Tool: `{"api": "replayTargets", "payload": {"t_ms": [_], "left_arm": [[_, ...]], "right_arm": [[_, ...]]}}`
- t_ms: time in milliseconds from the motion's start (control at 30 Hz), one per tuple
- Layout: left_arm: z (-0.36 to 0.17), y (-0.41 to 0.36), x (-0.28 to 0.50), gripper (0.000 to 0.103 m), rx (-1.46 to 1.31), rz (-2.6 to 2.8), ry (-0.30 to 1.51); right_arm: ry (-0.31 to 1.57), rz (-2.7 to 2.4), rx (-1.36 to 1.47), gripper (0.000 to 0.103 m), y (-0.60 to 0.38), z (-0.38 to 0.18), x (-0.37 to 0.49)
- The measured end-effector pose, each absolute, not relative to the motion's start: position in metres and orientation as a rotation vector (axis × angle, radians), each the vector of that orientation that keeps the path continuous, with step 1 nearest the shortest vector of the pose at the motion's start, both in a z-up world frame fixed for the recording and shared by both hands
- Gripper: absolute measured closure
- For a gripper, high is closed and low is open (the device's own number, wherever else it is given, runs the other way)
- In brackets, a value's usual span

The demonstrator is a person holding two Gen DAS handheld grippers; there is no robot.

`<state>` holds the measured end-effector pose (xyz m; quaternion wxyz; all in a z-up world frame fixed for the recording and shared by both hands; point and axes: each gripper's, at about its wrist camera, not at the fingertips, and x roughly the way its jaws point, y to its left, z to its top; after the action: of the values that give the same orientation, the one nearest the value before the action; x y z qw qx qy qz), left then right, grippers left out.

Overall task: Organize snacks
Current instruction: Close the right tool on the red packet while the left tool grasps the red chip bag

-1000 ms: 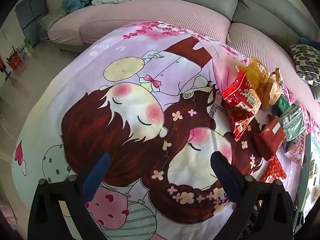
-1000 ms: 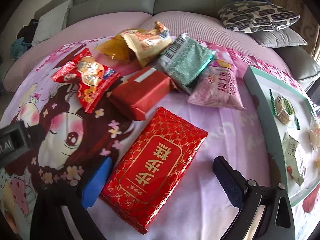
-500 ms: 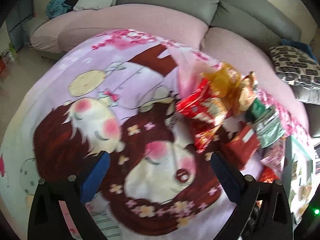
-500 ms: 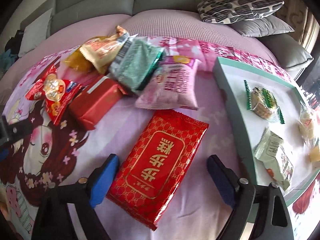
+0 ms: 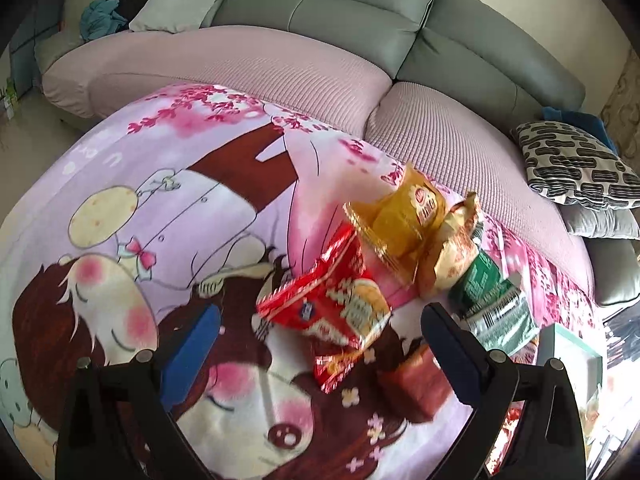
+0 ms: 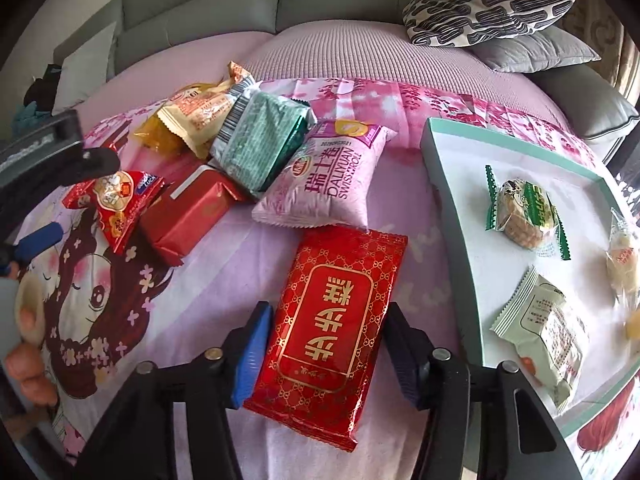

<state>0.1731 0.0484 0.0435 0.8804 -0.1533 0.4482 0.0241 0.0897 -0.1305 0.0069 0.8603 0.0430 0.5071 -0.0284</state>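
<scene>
A cartoon-print cloth (image 6: 224, 264) covers the counter. At its right edge lies a teal-rimmed tray (image 6: 448, 216) holding at least 3 wrapped snacks. A heap of packets (image 6: 256, 148) lies left of the tray. The right tool (image 6: 326, 344) has just been closing, pads against the red packet (image 6: 332, 320). The left tool (image 5: 320, 344) stands wide, empty, above a red bag (image 5: 336, 308).

Snacks I see, loose pile and tray.

A flat red gold-lettered packet (image 6: 332, 328) lies at six o'clock; a pink Swiss-roll bag (image 6: 332, 180) at twelve of it, with green (image 6: 260, 148), yellow (image 6: 200, 114) and red (image 6: 116, 200) packs toward ten. The teal tray (image 6: 448, 216) at three holds wrapped biscuits (image 6: 524, 216).
</scene>
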Motion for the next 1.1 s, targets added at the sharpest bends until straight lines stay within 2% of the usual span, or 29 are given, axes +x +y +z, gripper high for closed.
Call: {"api": "replayTargets", "payload": {"t_ms": [67,100,233,300,400,900,967,1033,1100], "left_arm": [[0.039,0.047,0.177,0.004,-0.314,0.046,0.948],[0.036,0.046,0.179,0.009,-0.309,0.043,0.959],[0.026,0.040,0.181,0.041,-0.291,0.034,0.994],[0.025,0.038,0.181,0.051,-0.295,0.027,0.999],[0.027,0.035,0.177,0.059,-0.286,0.027,0.991],[0.061,0.026,0.138,0.060,-0.271,0.024,0.950],[0.067,0.024,0.135,0.060,-0.265,0.018,0.939],[0.072,0.021,0.132,0.060,-0.256,0.016,0.929],[0.074,0.018,0.129,0.060,-0.246,0.013,0.929]], "right_arm": [[1.066,-0.058,0.096,0.047,-0.137,0.008,0.091],[1.066,-0.055,0.099,0.048,-0.139,0.009,0.093],[1.063,-0.078,0.111,0.050,-0.148,0.013,0.094],[1.064,-0.076,0.119,0.050,-0.153,0.015,0.094],[1.061,-0.081,0.126,0.053,-0.159,0.020,0.092],[1.021,-0.065,0.189,0.056,-0.174,0.043,0.081],[1.009,-0.060,0.191,0.060,-0.176,0.049,0.078],[0.997,-0.061,0.194,0.072,-0.175,0.054,0.075],[0.987,-0.065,0.198,0.072,-0.178,0.058,0.071]]}}
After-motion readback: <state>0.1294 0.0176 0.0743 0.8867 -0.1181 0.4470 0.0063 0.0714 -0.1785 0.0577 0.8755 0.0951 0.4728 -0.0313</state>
